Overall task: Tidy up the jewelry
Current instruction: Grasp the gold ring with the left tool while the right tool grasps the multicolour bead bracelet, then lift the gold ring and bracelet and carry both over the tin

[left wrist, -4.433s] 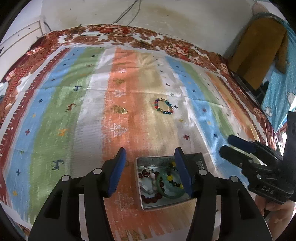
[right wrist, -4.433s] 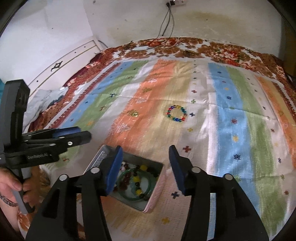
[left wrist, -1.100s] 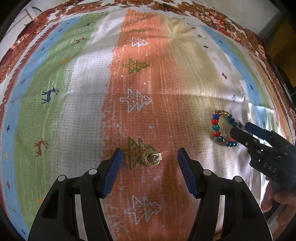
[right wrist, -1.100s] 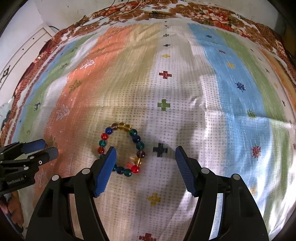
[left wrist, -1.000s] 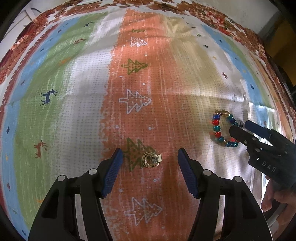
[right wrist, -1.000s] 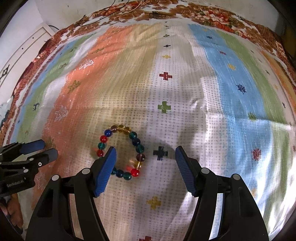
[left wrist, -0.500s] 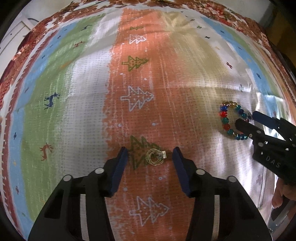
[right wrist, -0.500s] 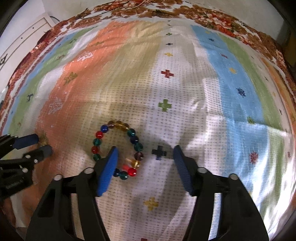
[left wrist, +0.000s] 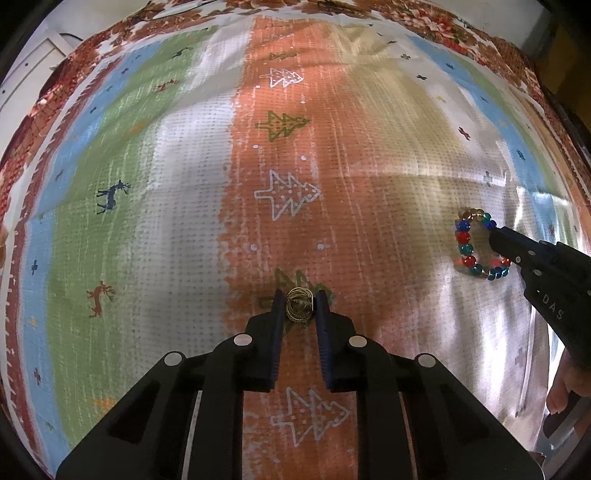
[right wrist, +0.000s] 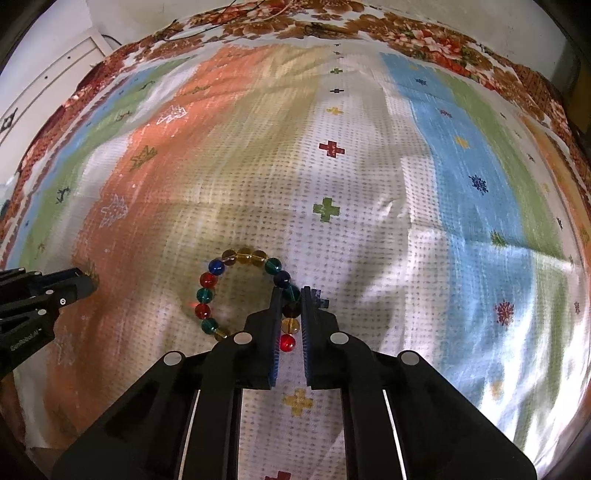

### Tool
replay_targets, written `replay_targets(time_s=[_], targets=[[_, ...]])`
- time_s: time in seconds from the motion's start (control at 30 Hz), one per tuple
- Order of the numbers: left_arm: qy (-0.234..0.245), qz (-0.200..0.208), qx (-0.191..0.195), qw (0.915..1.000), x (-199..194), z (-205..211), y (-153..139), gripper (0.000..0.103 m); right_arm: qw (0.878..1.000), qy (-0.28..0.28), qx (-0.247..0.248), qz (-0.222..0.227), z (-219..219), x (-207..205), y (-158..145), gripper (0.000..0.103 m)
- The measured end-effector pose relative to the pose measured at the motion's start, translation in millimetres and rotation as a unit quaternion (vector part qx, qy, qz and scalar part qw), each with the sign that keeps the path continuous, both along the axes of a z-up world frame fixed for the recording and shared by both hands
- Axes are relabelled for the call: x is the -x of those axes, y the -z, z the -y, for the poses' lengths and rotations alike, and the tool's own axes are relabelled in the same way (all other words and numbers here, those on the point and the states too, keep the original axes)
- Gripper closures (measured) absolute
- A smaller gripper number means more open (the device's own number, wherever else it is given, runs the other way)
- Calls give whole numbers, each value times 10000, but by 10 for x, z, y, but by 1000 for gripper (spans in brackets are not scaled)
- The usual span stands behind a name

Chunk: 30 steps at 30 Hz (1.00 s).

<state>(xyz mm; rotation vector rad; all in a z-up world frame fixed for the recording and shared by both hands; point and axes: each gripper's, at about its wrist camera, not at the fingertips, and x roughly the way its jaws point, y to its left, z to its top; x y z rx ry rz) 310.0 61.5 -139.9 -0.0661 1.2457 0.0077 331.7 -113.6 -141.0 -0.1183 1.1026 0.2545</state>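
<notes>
My left gripper (left wrist: 299,301) is shut on a small coiled gold ring (left wrist: 298,304) that lies on the orange stripe of the patterned cloth (left wrist: 184,221). My right gripper (right wrist: 289,299) is shut on the right side of a bracelet of coloured glass beads (right wrist: 208,280), which lies flat on the white part of the cloth (right wrist: 351,184). The bracelet (left wrist: 464,247) also shows at the right of the left wrist view, with the right gripper (left wrist: 496,236) on it. The left gripper (right wrist: 86,282) shows at the left edge of the right wrist view.
The striped cloth covers a bed with a floral border (right wrist: 406,33) at the far edge. A white wall and a white cabinet (right wrist: 44,85) stand beyond it to the left. A person's hand (left wrist: 565,391) holds the right gripper.
Both grippers have closed since half a second ago: the left on the gold ring, the right on the bead bracelet. Both have also come lower toward the cloth.
</notes>
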Motion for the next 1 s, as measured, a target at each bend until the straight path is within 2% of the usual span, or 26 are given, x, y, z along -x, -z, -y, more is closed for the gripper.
replay_targets(time_s=[1.0], targets=[[-43, 338, 283, 9990, 238, 28, -346, 88, 9988, -136, -220, 419, 59, 469, -507, 93]])
